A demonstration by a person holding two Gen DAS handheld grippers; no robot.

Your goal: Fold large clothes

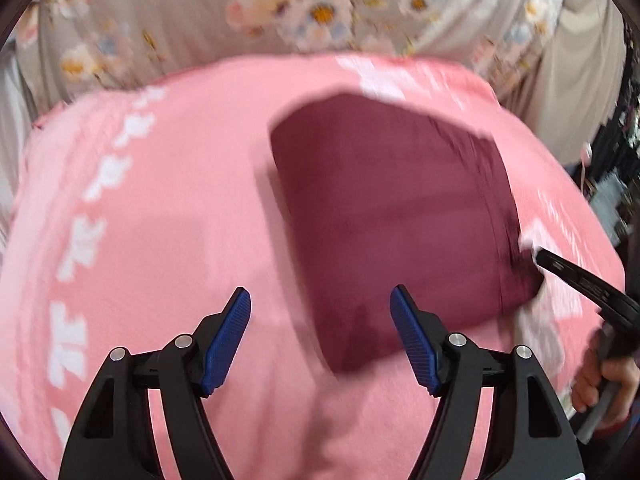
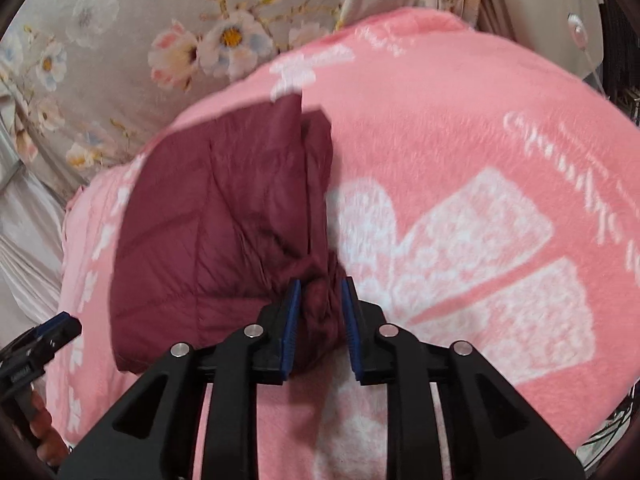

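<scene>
A folded maroon quilted garment (image 1: 384,216) lies on a pink blanket (image 1: 160,208). My left gripper (image 1: 320,320) is open and empty, just above the garment's near left corner. My right gripper (image 2: 319,312) is shut on a bunched near edge of the maroon garment (image 2: 216,232); the cloth is pinched between its blue pads (image 2: 290,320). The right gripper also shows in the left wrist view (image 1: 536,258), at the garment's right corner. The left gripper shows at the left edge of the right wrist view (image 2: 60,326).
The pink blanket (image 2: 460,160) with white bow and letter prints covers a bed. A grey floral sheet (image 1: 200,12) lies behind it and also shows in the right wrist view (image 2: 120,60). Dark clutter (image 1: 616,184) stands at the far right.
</scene>
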